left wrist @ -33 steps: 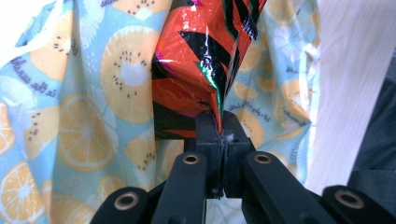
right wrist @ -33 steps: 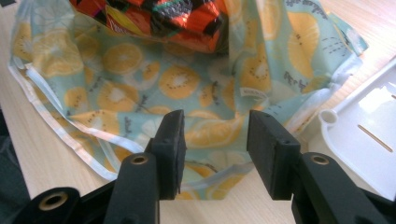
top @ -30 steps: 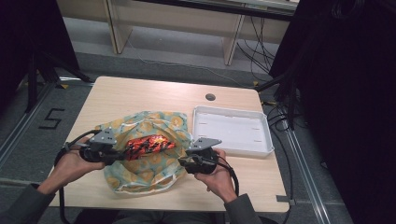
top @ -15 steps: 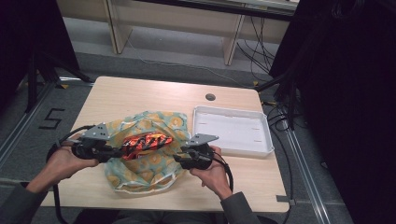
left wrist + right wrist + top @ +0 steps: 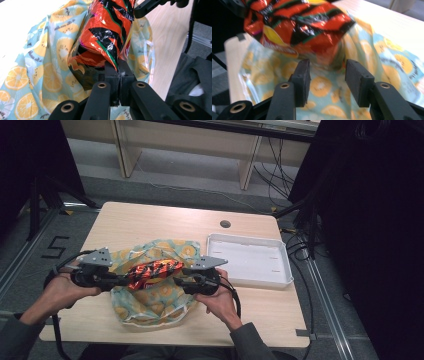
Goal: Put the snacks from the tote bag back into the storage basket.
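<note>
Left gripper (image 5: pixel 117 281) has its fingers pinching the end seam of the orange-and-black snack bag (image 5: pixel 152 271), holding it above the fruit-print cloth bag (image 5: pixel 150 297) on the table (image 5: pixel 150 222). To its right, the right gripper (image 5: pixel 182 276) has fingers spread, the snack bag's other end just ahead, not clamped. Best play: keep it level, close squarely. White tray (image 5: pixel 248 260) waits rightmost.

A white tray (image 5: pixel 248 260) sits on the wooden table (image 5: pixel 150 222) — a numbered floor beyond.
</note>
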`<state>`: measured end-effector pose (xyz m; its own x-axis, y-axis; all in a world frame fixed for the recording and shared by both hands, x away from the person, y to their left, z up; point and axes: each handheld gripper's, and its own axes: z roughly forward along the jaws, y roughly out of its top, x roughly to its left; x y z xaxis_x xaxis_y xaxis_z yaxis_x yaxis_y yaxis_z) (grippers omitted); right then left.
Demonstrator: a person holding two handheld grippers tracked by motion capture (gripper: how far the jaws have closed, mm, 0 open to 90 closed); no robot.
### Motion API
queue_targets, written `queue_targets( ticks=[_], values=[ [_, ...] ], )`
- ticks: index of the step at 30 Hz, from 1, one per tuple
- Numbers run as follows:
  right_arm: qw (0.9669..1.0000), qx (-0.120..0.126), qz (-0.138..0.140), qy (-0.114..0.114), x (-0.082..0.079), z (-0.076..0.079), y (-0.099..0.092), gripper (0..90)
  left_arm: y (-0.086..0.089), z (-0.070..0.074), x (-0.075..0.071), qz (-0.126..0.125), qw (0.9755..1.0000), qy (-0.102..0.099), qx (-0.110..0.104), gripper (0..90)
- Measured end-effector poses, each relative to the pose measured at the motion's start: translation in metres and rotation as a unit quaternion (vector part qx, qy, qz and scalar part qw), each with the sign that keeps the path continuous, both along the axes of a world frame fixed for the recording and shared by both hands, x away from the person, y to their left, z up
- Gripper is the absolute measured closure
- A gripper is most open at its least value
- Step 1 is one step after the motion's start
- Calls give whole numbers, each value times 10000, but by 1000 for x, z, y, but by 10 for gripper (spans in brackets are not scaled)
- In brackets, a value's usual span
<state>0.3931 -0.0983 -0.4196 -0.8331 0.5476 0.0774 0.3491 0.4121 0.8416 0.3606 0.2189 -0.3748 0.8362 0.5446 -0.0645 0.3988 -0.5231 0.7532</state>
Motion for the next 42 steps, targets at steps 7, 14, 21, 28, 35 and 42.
queue_targets(
  ticks=[7, 14, 21, 28, 35, 42],
  values=[
    [9993, 201, 236, -219, 5, 2, 14, 590, 2, 2, 1, 17, 10000, -27, -16, 877],
    [9983, 251, 351, -392, 8, 4, 21, 723, 5, 4, 3, 53, 10000, -8, -52, 873],
    [9966, 304, 358, -683, 5, 13, 22, 900, 13, 10, 5, 105, 9998, -51, -129, 849],
    [9982, 349, 248, -421, 6, 19, 19, 900, 16, 8, 2, 159, 9999, -11, -43, 548],
    [9984, 446, 250, -236, 9, 29, 20, 900, 27, -12, -12, 452, 9986, -242, 124, 241],
    [9970, 641, 430, -79, 7, 45, 27, 900, 45, -53, -15, 980, 9952, -68, -19, 220]
  ],
)
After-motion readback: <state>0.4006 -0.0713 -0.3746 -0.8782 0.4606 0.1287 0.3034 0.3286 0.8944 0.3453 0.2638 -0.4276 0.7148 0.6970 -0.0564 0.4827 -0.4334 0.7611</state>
